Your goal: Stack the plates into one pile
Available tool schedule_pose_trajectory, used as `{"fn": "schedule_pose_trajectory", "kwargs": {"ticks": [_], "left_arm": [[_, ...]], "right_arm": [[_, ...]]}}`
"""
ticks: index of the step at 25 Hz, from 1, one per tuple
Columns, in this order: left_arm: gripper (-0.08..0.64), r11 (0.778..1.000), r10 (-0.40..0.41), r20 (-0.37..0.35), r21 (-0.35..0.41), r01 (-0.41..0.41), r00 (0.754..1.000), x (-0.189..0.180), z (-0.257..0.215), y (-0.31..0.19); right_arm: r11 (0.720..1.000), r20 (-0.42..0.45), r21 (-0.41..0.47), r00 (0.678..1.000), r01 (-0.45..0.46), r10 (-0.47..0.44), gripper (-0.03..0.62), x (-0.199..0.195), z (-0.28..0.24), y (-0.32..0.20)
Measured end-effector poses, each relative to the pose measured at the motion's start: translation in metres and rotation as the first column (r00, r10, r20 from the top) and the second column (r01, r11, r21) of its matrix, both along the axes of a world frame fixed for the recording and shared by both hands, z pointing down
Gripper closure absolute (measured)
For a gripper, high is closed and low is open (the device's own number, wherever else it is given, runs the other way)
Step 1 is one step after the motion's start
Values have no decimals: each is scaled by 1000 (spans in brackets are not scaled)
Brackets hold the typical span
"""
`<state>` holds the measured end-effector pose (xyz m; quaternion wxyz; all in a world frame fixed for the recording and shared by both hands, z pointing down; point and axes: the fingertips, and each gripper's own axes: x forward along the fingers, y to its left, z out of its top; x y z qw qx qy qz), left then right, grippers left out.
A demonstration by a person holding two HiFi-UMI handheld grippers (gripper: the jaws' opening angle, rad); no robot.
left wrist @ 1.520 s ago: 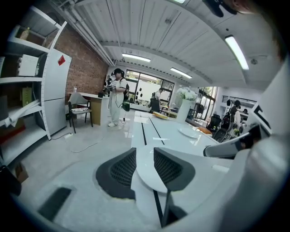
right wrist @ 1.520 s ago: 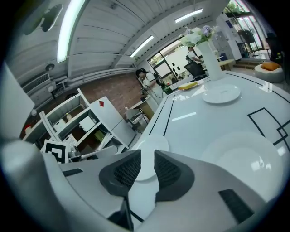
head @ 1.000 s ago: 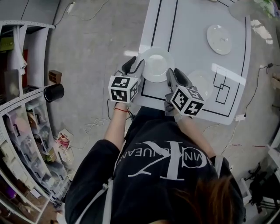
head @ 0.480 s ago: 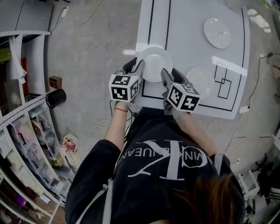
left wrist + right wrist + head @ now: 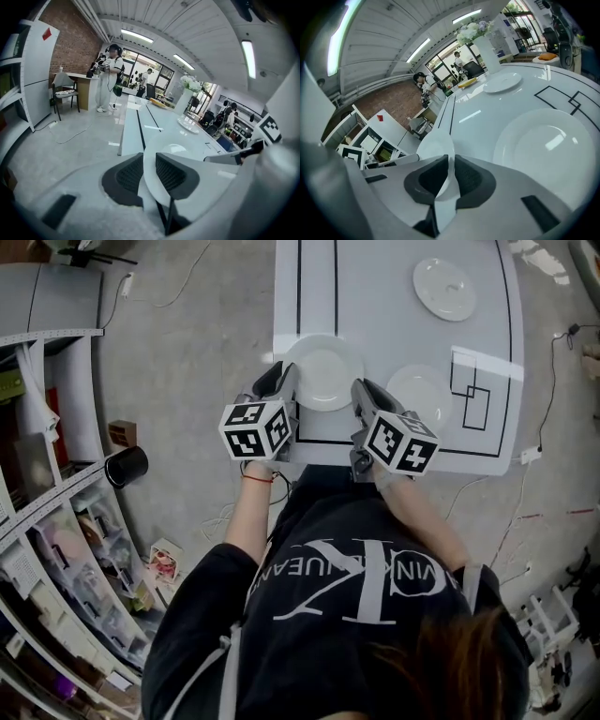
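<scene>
The white bench (image 5: pixel 394 334), marked with black lines (image 5: pixel 336 277), lay in front of both grippers and reached far beyond them. Three white plates stood on it, all apart from one another.

The first plate (image 5: pixel 323 371) was at the near edge of the bench, directly between the two grippers. The left gripper (image 5: pixel 281 382) was at its left rim and the right gripper (image 5: pixel 360 390) at its right rim. The second plate (image 5: pixel 419 395) lay flat on the bench just to the right of the right gripper, not touched by it. In the right gripper view this second plate (image 5: pixel 548 140) filled the area to the right of the jaws. The third plate (image 5: pixel 445 289) was well ahead of the right gripper and a little to its right, near the far part of the bench.

In the left gripper view, the left gripper (image 5: pixel 149 171) had its jaws clamped on the rim of the first plate (image 5: pixel 174 150). The jaws had just been closing, and the thin white rim stood between the dark pads (image 5: pixel 129 174). In the right gripper view, the right gripper (image 5: pixel 451 176) was the same: its jaws had just been closing and were pressed on the opposite rim of the first plate (image 5: pixel 433 143), which passed between its pads (image 5: pixel 469 177).
</scene>
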<state>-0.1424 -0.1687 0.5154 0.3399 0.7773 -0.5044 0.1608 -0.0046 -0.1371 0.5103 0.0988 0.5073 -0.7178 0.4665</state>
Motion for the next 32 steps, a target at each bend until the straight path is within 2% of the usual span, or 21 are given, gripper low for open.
{"fn": "schedule_pose_trajectory", "kwargs": {"ticks": [5, 10, 14, 21, 26, 32], "left_arm": [[479, 996, 84, -22, 11, -84, 996, 37, -16, -7], [480, 981, 193, -40, -1, -194, 980, 94, -17, -2], [482, 953, 301, -65, -20, -303, 951, 138, -17, -2], [486, 909, 409, -61, -55, -413, 910, 191, -13, 9], [486, 875, 475, -22, -93, -475, 880, 211, -3, 16], [472, 829, 547, 39, -162, -535, 836, 220, 11, 23]], "right_arm": [[995, 17, 17, 995, -96, 96, 552, 34, -17, 6], [976, 26, 15, 975, -219, 219, 554, 87, -19, 24], [942, 41, 20, 942, -335, 334, 555, 123, -21, 36], [902, 30, 3, 901, -433, 432, 555, 172, -15, 57], [889, 17, -14, 889, -458, 458, 555, 189, -6, 67], [912, -60, -3, 910, -410, 409, 555, 194, 3, 71]]}}
